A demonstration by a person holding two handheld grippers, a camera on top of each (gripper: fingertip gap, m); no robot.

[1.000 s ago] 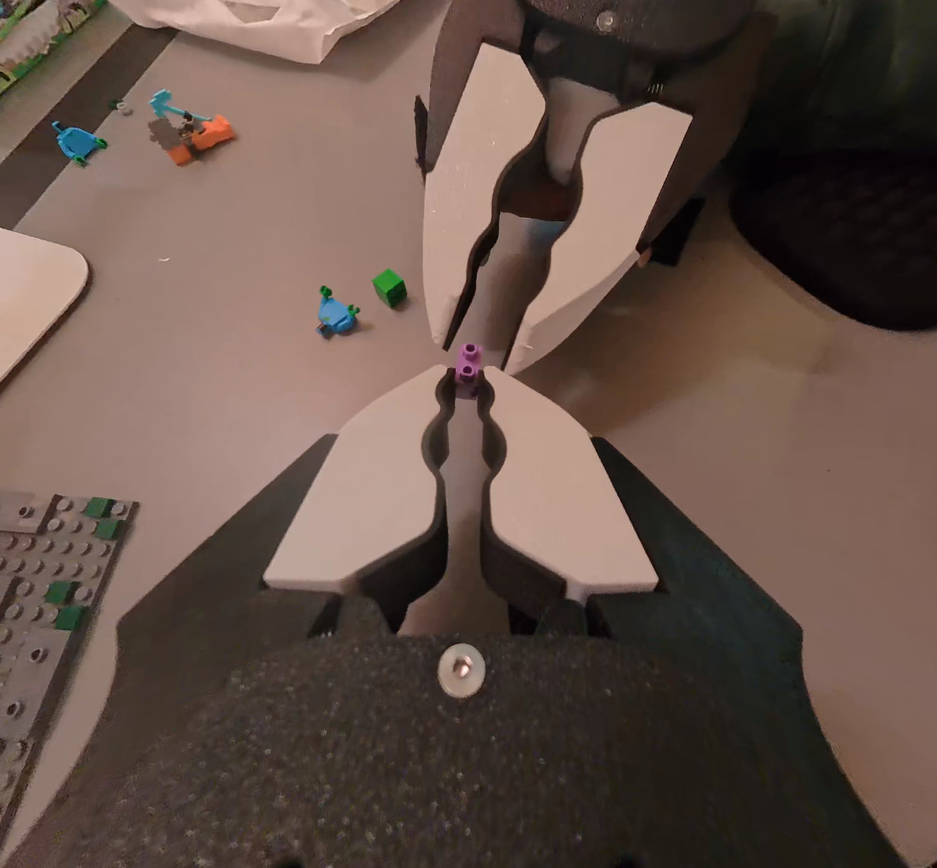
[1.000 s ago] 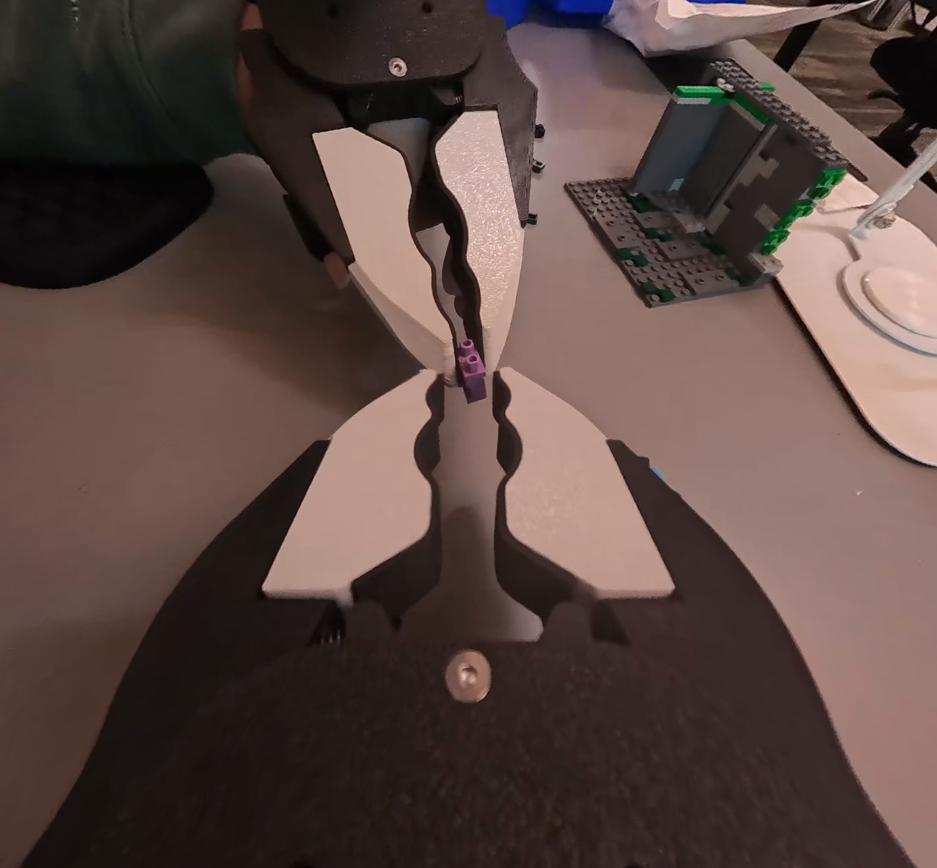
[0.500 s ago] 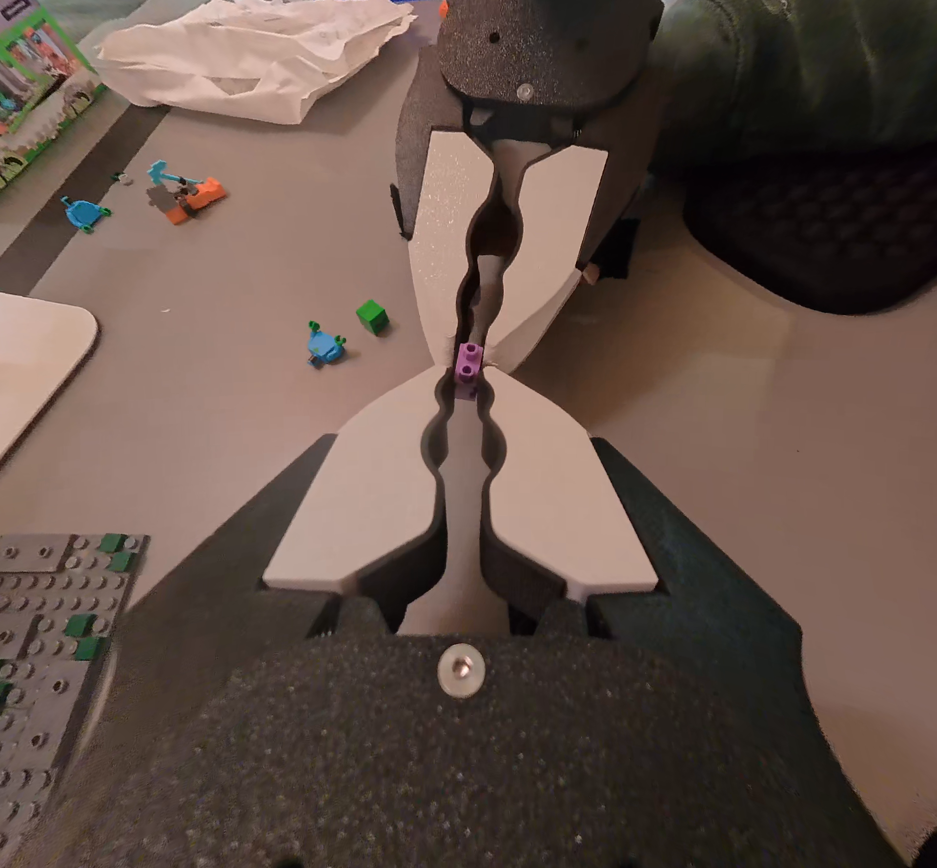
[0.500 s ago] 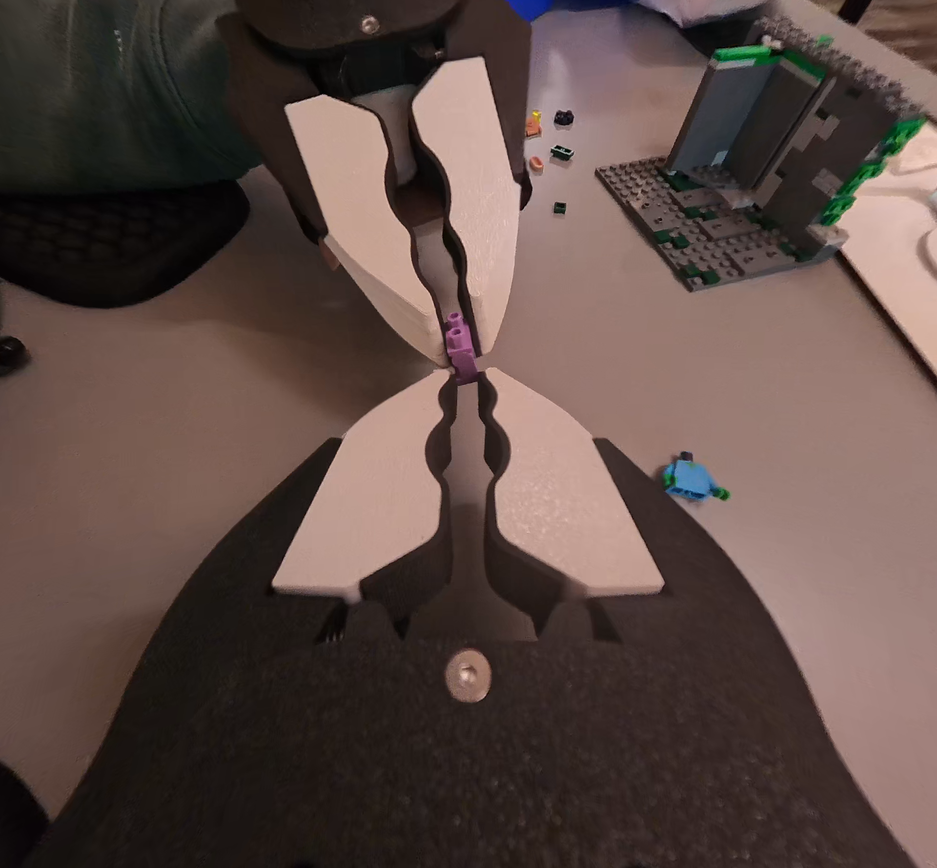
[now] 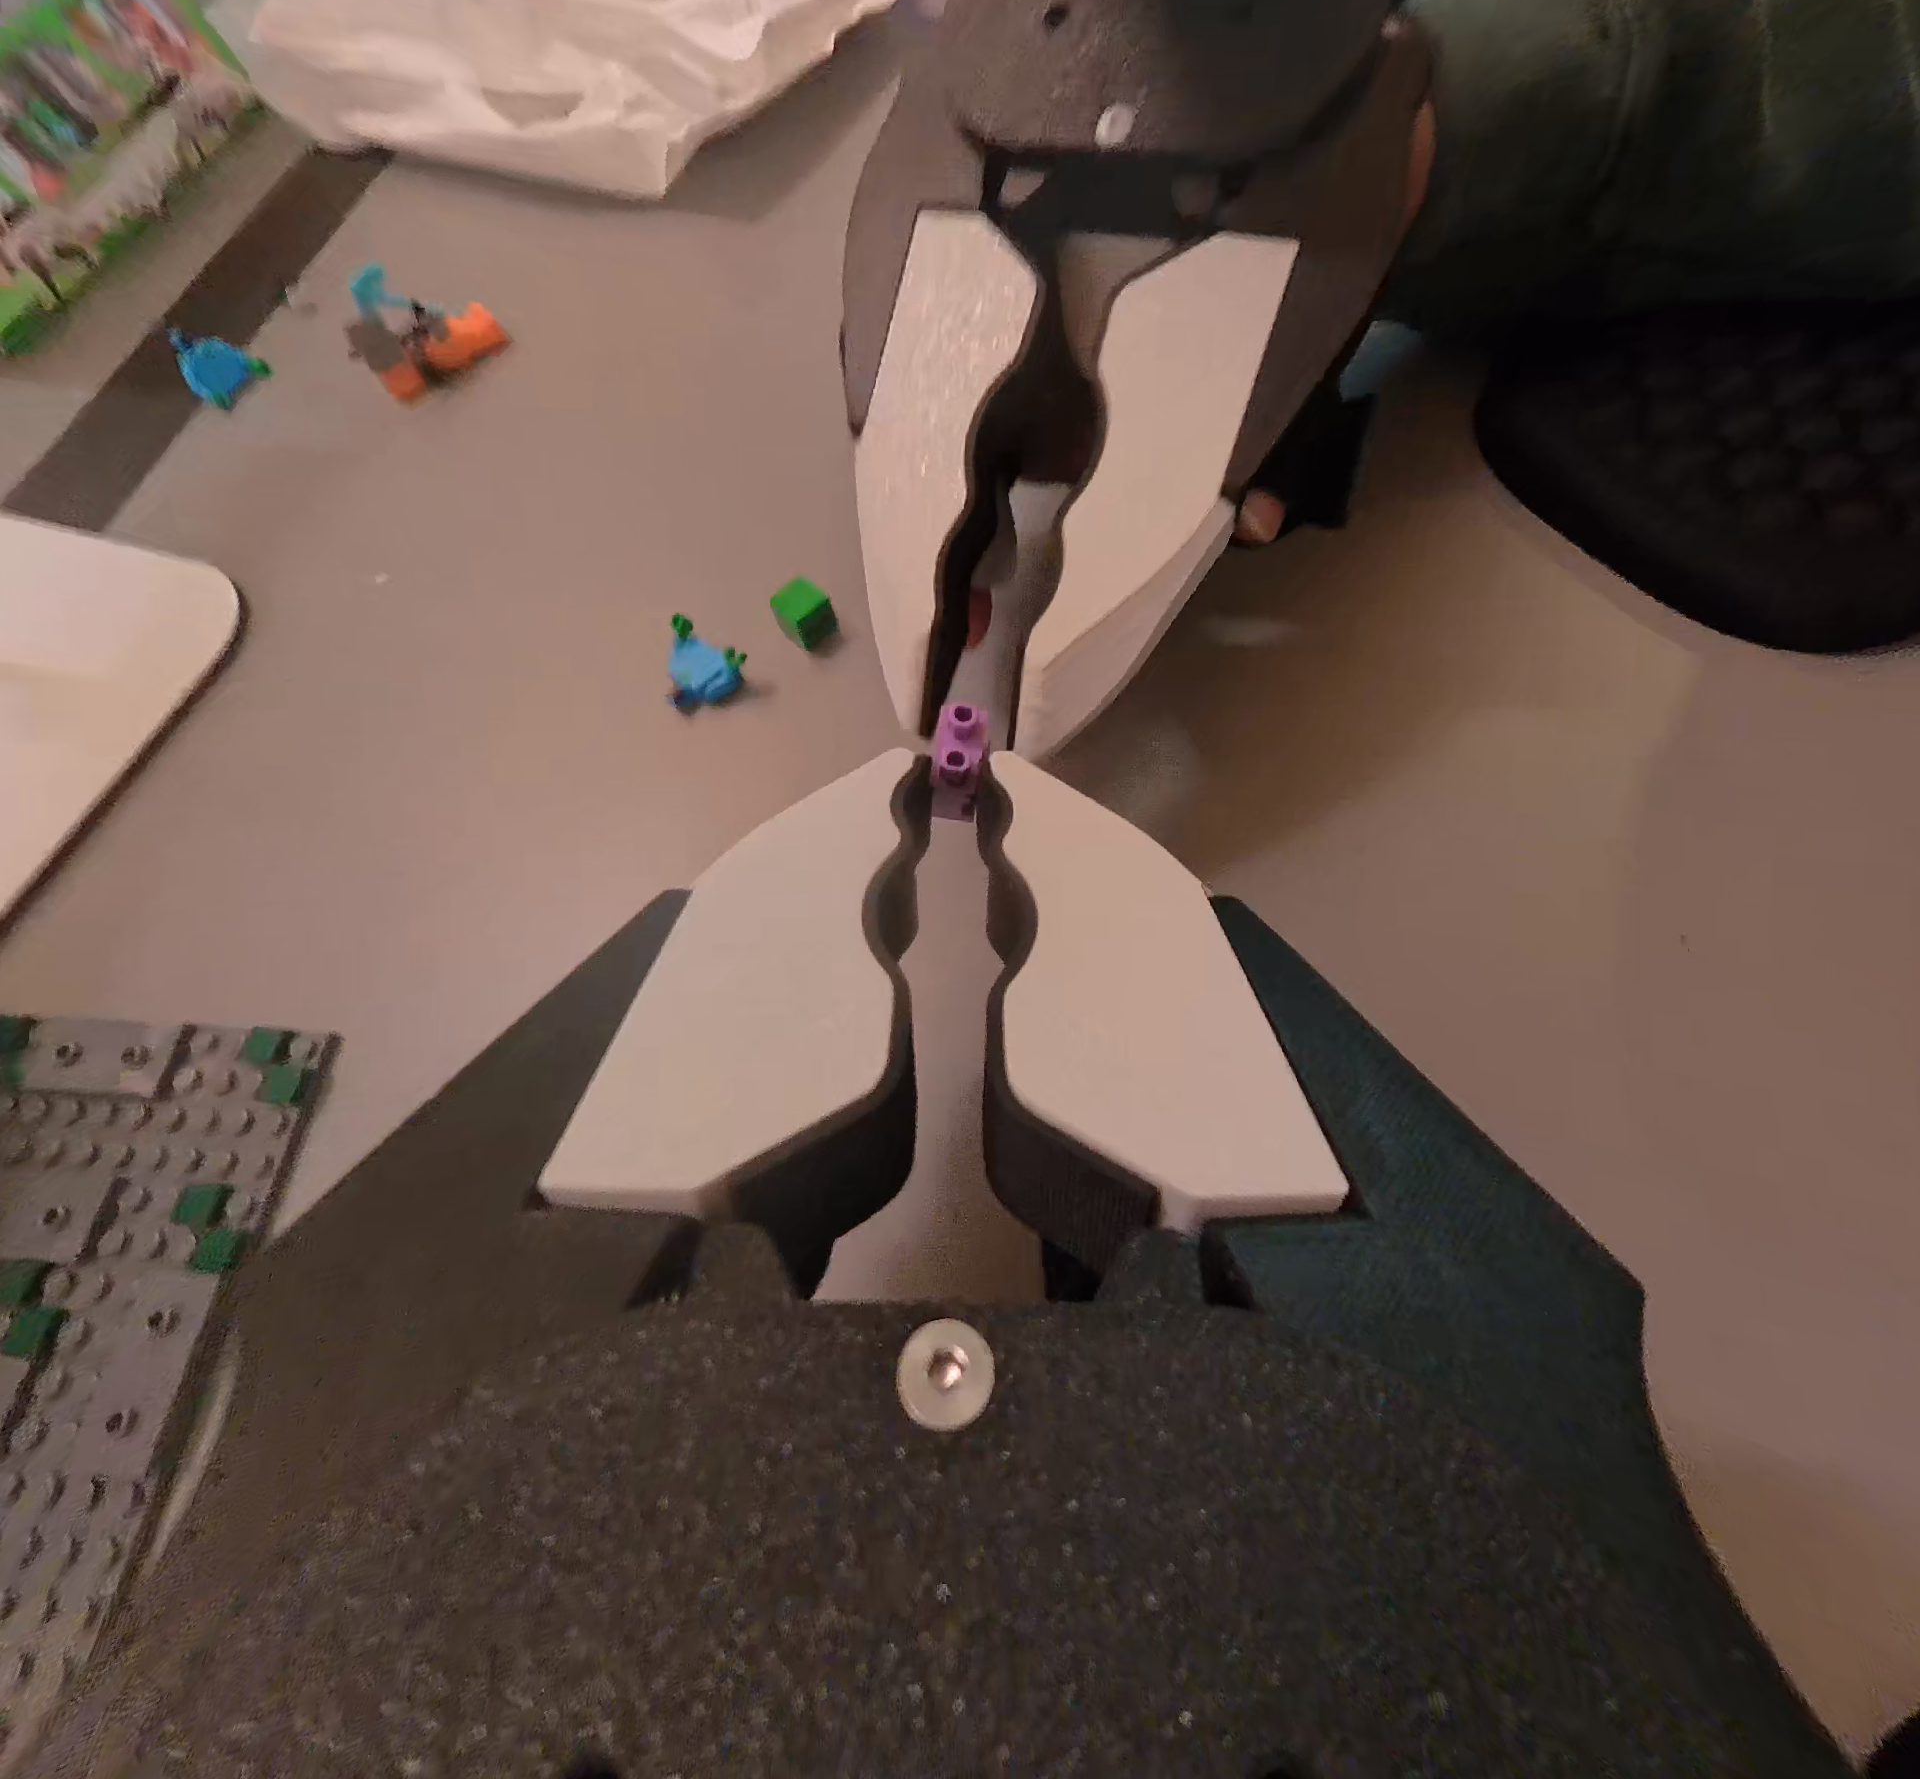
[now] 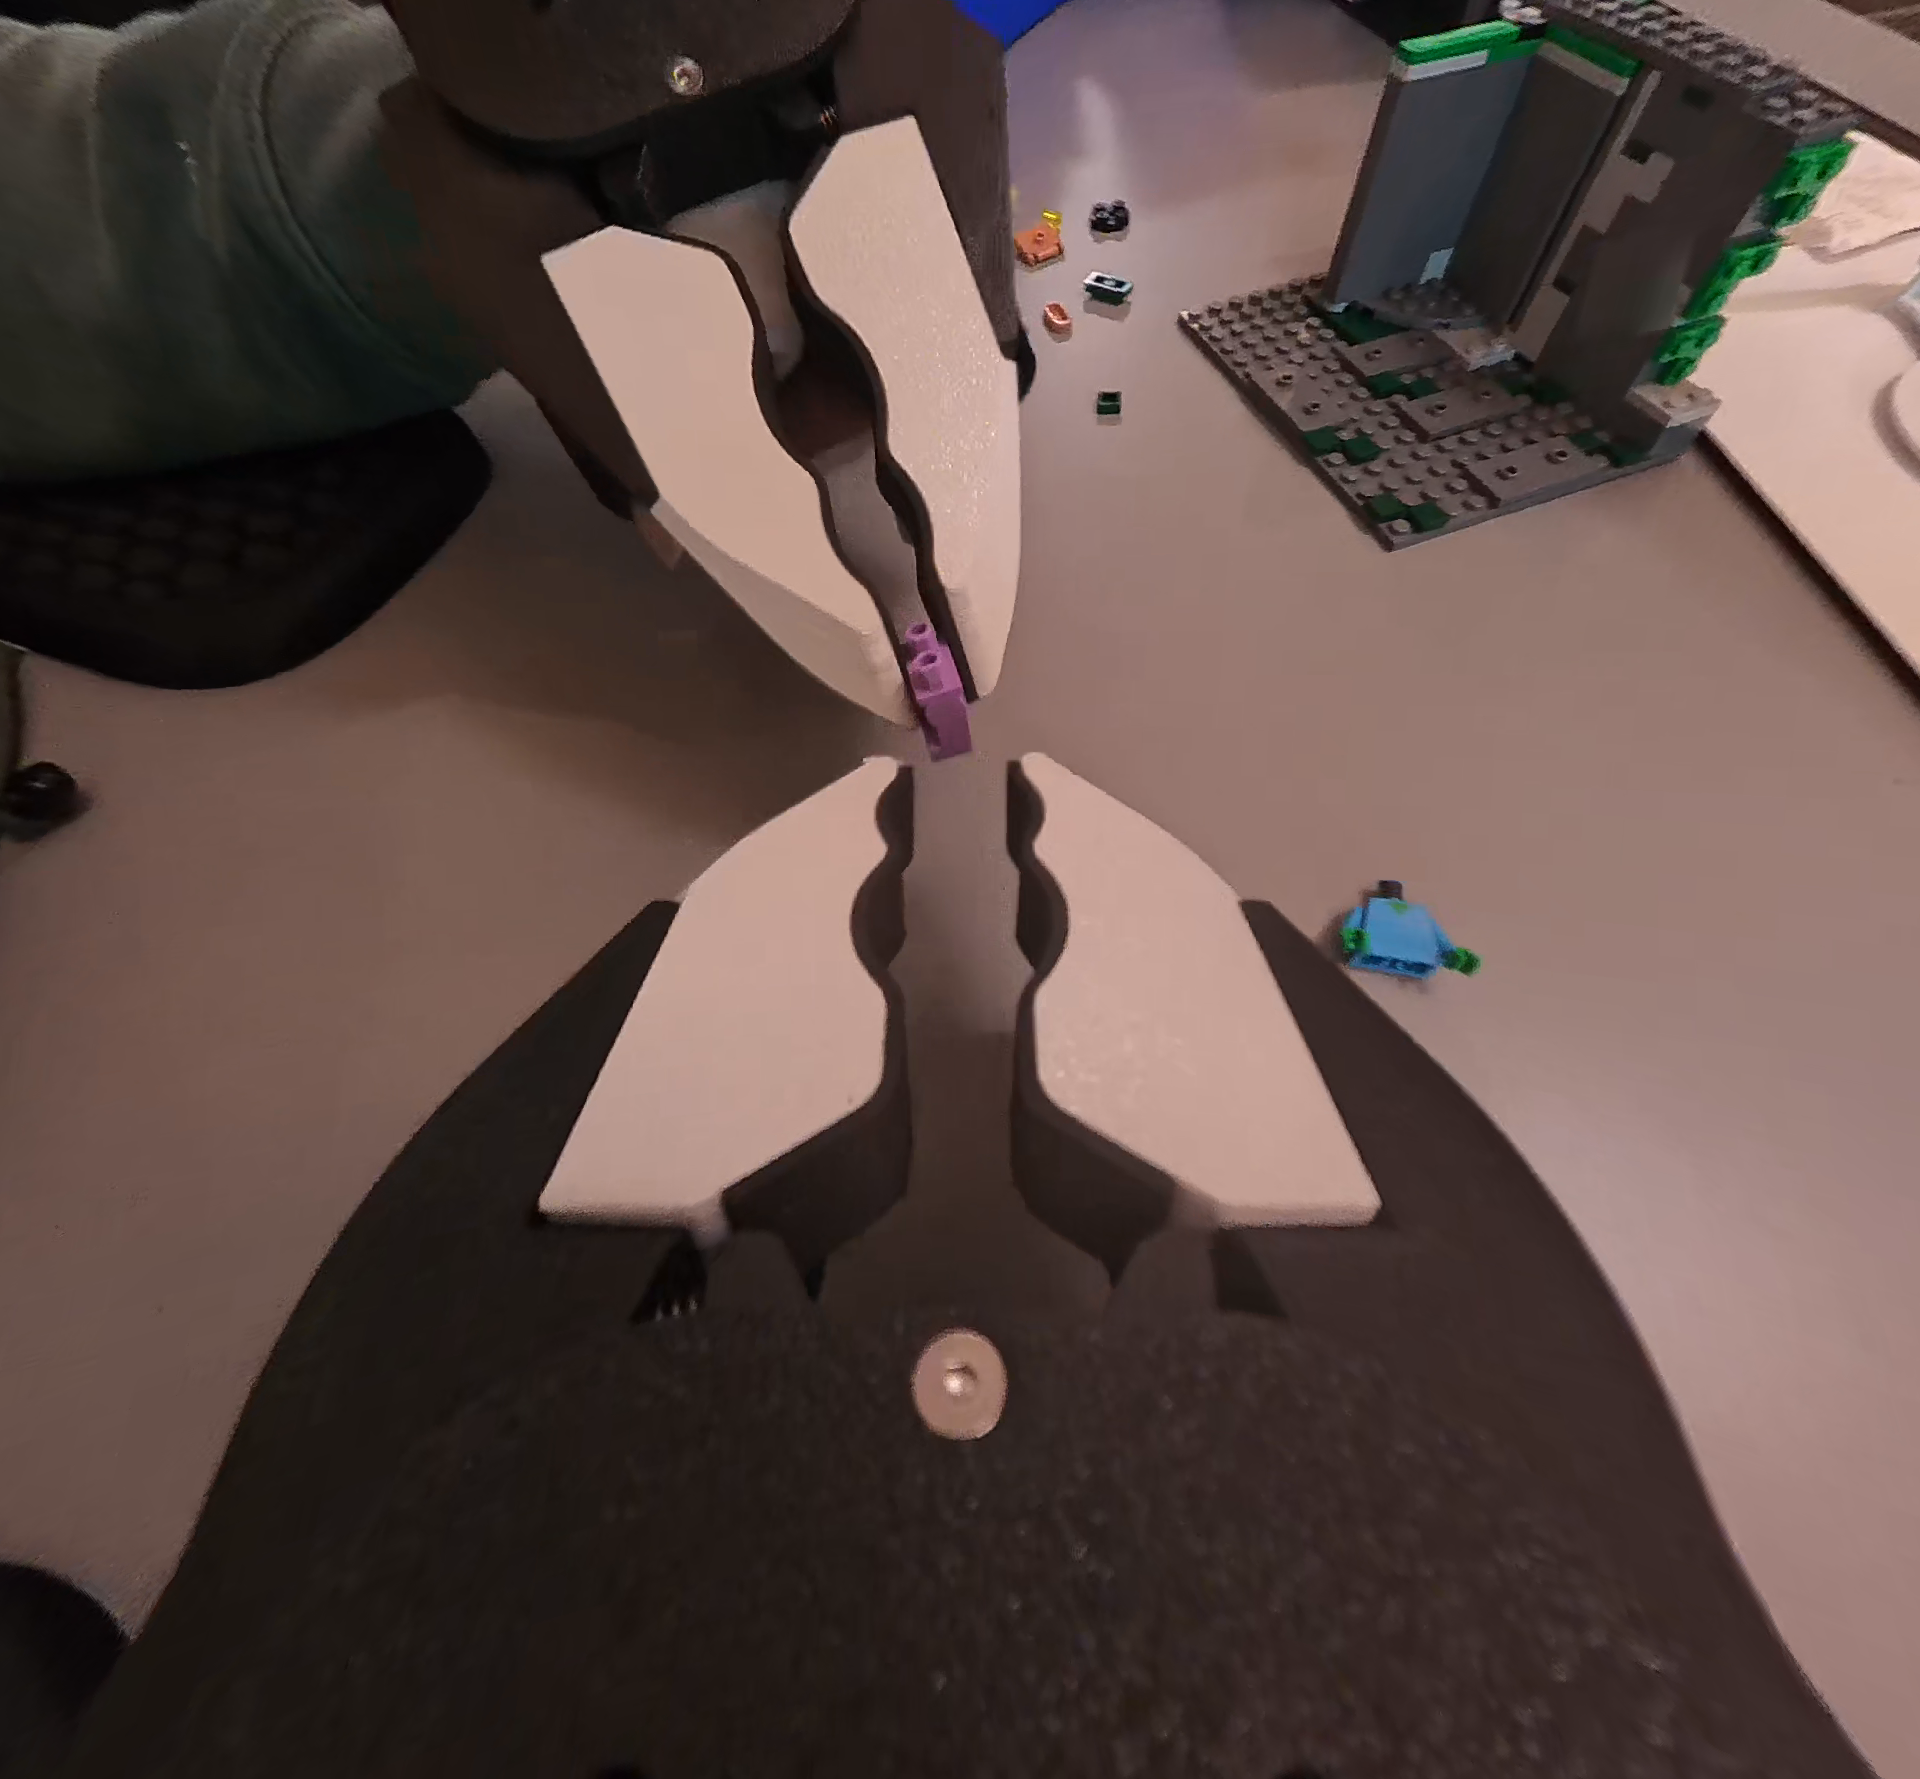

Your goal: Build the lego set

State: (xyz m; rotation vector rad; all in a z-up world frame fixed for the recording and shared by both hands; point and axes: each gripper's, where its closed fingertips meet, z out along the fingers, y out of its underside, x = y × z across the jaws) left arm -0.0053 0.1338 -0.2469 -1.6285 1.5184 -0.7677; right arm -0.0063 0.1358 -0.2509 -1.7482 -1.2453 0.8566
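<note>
Two grippers meet tip to tip above a grey table (image 6: 1351, 742), with a small purple brick (image 5: 957, 755) between them. In the left wrist view, the left gripper (image 5: 954, 773) has its two pale fingers nearly closed and pinches the lower part of the brick at their very tips. The brick's long axis runs forward, away from that gripper and toward the other one, and two studs face the camera on its upper side.

In the right wrist view, the right gripper (image 6: 958, 765) is slightly open and holds nothing. Its fingertips sit just short of the brick's free end (image 6: 938, 703), and whether they touch it cannot be told. The brick lies straight ahead of the right gripper, a little left of the middle of the gap.

By that alignment, a handover or regrip looks likely, with the right gripper needing to move forward along the brick's length before it closes.

Off to the right in the same view stands the partly built grey and green model (image 6: 1538, 275) on its studded baseplate, well apart from both grippers. A blue minifigure torso (image 6: 1397, 940) lies on the table near the right gripper.
</note>
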